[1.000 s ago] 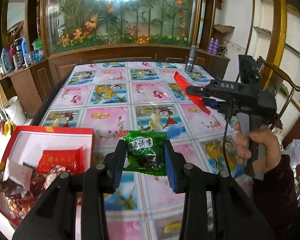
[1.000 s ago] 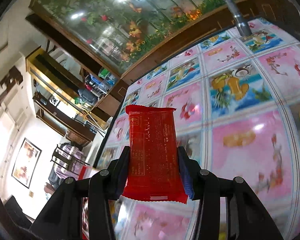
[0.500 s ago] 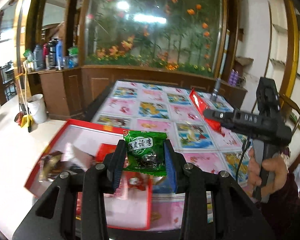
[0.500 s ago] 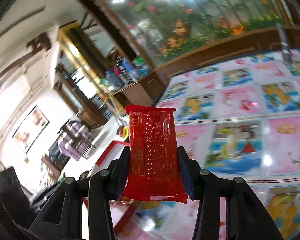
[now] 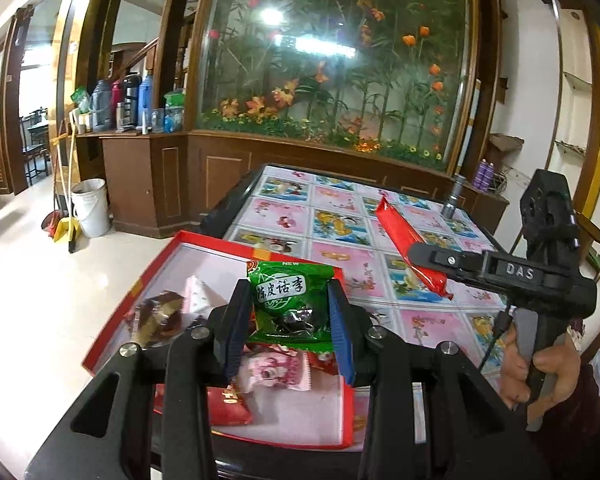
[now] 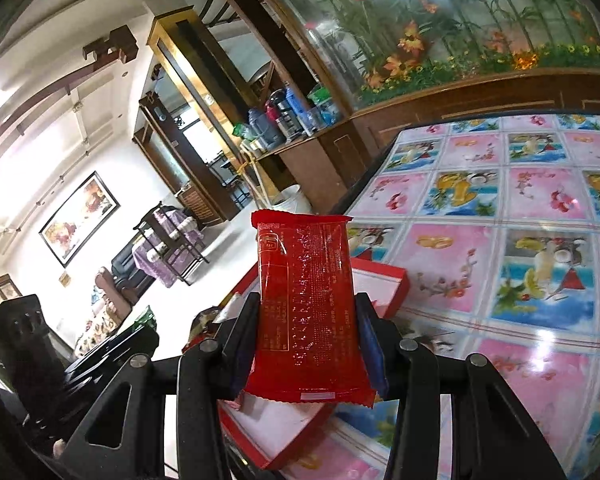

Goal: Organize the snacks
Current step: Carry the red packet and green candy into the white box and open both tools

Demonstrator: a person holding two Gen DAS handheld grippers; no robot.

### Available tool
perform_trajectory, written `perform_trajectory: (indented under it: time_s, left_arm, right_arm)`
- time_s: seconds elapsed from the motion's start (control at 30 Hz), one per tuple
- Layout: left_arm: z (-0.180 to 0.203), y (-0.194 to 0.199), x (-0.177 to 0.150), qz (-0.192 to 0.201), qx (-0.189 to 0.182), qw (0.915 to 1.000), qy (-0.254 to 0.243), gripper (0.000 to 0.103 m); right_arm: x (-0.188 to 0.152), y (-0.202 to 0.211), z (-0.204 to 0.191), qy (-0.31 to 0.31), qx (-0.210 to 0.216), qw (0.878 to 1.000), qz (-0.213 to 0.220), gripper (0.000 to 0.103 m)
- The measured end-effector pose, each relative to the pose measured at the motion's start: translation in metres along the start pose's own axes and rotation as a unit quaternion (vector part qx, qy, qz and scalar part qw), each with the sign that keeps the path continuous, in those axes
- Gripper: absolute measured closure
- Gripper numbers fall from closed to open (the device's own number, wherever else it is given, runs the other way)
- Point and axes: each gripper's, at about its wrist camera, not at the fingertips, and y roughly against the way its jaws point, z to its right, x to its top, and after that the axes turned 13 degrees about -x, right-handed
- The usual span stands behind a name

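Red cardboard forms the shallow box (image 5: pixel 148 276) that sits at the near corner of the table (image 5: pixel 340 204), its white floor partly bare and partly strewn with wrapped snacks: a brown-and-gold wrapped piece (image 5: pixel 158 318) near the left wall, a white packet (image 5: pixel 198 300) just beside it, a pink-and-white sweet (image 5: pixel 278 370) toward the front, and a flat red packet (image 5: pixel 226 402) nearest the front rim; what lies directly under the gripper is hidden, so the full contents cannot be told. Above the box hangs the left gripper (image 5: pixel 290 312), angled downward, its blue-padded jaws clamped on both side edges of a green snack packet (image 5: pixel 290 300) with dark fruit showing through its lower window. To the right, the right gripper (image 6: pixel 308 344) is gripped by a hand (image 5: pixel 540 364) around its grey handle, a dark sleeve below; it is tipped slightly downward and points across the table toward the box. Its jaws are pressed tight against the long edges of a red snack packet (image 6: pixel 308 304), which stands upright between them, with the box's far corner visible just behind and below it in the right wrist view. A patterned fruit-print cloth (image 6: pixel 540 200) covers the tabletop.
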Motion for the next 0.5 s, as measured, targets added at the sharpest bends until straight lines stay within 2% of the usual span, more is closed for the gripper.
perform_trajectory:
  time_s: [0.3, 0.5]
  left_arm:
    - [-0.030, 0.006, -0.003, 0.006, 0.031, 0.9993, 0.019, 0.068]
    - [-0.047, -0.004, 0.001, -0.003, 0.070, 0.9976, 0.001, 0.068]
  right_arm:
    - [-0.011, -0.013, -0.025, 0.017, 0.018, 1.000, -0.014, 0.057]
    - [-0.012, -0.028, -0.033, 0.012, 0.020, 0.999, -0.032, 0.057]
